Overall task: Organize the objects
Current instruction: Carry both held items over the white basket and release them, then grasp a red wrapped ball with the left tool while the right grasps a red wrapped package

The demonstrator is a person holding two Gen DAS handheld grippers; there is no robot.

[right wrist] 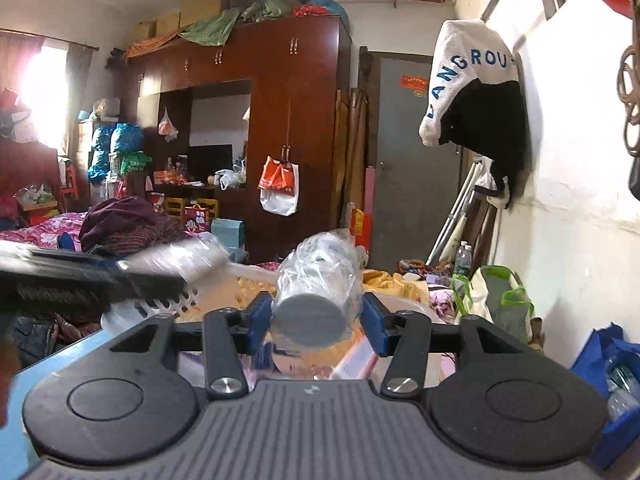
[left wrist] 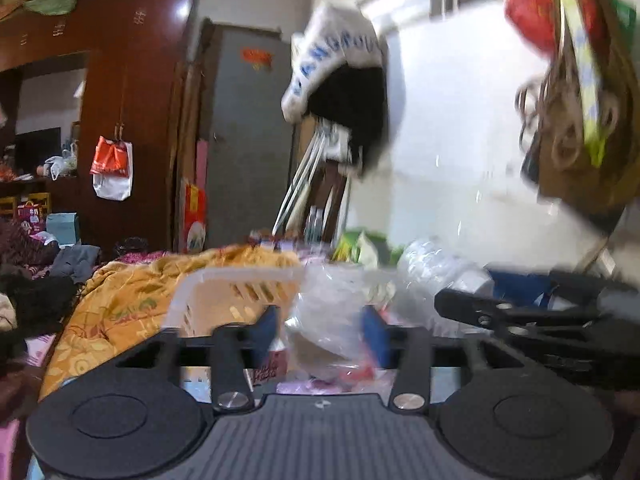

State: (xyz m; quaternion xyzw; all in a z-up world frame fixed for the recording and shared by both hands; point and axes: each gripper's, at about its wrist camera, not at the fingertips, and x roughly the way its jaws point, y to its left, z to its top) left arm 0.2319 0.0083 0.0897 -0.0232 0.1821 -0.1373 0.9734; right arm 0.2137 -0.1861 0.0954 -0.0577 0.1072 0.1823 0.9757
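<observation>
The white slatted basket (left wrist: 240, 296) serves as the landmark; it sits on the yellow patterned quilt (left wrist: 120, 312) that covers the bed, and it is the likeliest home for loose items, judging by the task.

Just right of the basket in the right wrist view, the right gripper (right wrist: 316, 320) holds a plastic-wrapped cylinder (right wrist: 316, 280) lengthwise between its blue pads (right wrist: 258, 320). The left pad touches the wrap, while a sliver of gap seems to show at the right pad, so the grip looks loose or only partly closed; whether it truly pinches cannot be told for certain. The risk here is plain: the wrap is slick and crinkled, the cylinder is round, and it could slide forward out of the fingers and roll off the quilt before reaching the basket.

The left gripper (left wrist: 324, 336) hovers in front of the basket's right end with its fingers spread around a crumpled clear plastic bag (left wrist: 332, 312). The picture is motion-blurred, and contact with the pads cannot be confirmed. A thin bag may bunch or slip free if squeezed at an edge.

The two grippers work close together beside the basket, each showing in the other's view, so a collision could knock either item loose.
</observation>
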